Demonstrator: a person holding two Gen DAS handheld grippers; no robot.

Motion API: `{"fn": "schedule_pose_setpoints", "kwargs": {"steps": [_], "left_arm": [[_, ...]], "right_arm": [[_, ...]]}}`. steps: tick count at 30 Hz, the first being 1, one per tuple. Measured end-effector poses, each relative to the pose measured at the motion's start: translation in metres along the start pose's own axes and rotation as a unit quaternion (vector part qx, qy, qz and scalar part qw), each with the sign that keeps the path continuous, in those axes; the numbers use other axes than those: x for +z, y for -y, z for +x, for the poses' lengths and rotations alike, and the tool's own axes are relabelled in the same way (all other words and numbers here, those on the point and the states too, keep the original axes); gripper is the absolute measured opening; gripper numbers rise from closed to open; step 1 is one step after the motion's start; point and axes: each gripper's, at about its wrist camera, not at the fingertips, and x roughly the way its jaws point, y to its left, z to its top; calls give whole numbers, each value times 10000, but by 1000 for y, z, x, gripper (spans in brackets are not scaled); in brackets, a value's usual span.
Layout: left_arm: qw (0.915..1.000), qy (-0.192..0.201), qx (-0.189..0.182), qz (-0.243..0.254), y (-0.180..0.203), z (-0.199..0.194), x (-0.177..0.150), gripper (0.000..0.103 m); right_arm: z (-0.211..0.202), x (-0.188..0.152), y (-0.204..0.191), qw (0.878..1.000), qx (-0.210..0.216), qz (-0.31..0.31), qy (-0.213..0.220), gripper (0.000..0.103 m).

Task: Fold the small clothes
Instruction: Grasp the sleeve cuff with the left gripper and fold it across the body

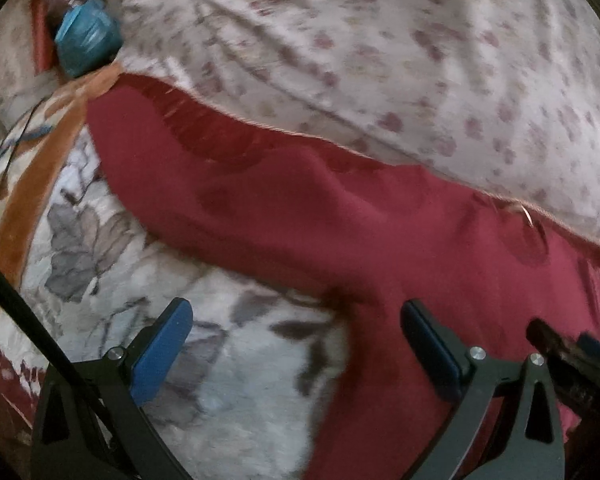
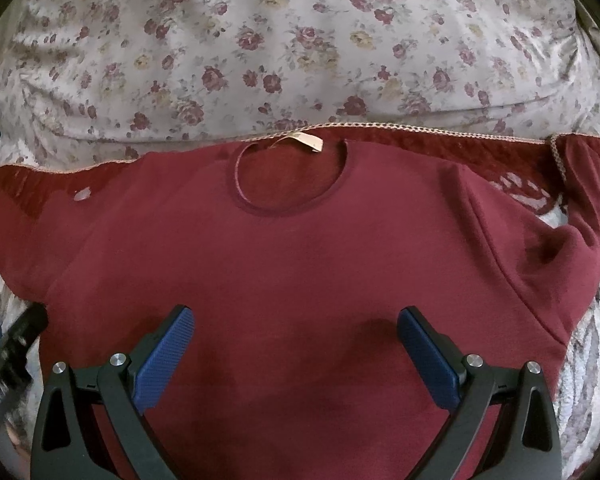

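The left claw [image 1: 296, 320] is gaping wide over the maroon shirt's [image 2: 292, 264] sleeve at nine o'clock, while the right claw [image 2: 296, 328] is hovering wide above its chest, the shirt lying flat on the bed [image 2: 588, 360], collar at twelve o'clock against the floral pillow [image 2: 300, 40].

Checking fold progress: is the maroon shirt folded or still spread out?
Spread flat. The maroon shirt shows its whole neckline and both sleeves out; no fold visible.

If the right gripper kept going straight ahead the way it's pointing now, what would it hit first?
Most likely the maroon shirt: the right gripper, jaws open, hovers over its chest and points toward the neckline. Beyond lies the floral pillow. Depth is unclear, so I can't say how soon it would touch.
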Motion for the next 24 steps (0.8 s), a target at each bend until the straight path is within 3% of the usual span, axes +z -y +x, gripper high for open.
{"fn": "schedule_pose_setpoints", "kwargs": {"steps": [3,7,12,14,15,19,20,22,24], "left_arm": [[9993,-120,181,-289,-28,4,18,103],[9952,54,707,-675,-76,8,53,103],[9793,223,1779,-941,-133,41,104,100],[9733,100,2069,-992,-149,61,119,90],[9718,44,2139,-994,-154,68,124,86],[9672,-260,2272,-1109,-173,106,141,57],[9650,-310,2356,-1110,-176,113,143,55],[9622,-223,2494,-1074,-177,116,147,52],[9633,-156,2462,-1055,-176,115,153,35]], "right_arm": [[-1,0,-7,9998,85,-150,-23,103],[-4,0,-13,9994,113,-330,-9,103],[-3,-1,-14,9988,191,-450,-87,103],[-2,-2,-12,9986,208,-477,-105,103],[-1,-3,-12,9986,192,-486,-114,103],[4,-4,-9,9987,200,-425,-209,103],[5,-4,-10,9986,192,-447,-217,103],[6,-5,-11,9983,170,-507,-211,103],[7,-6,-12,9981,160,-553,-200,103]]}}
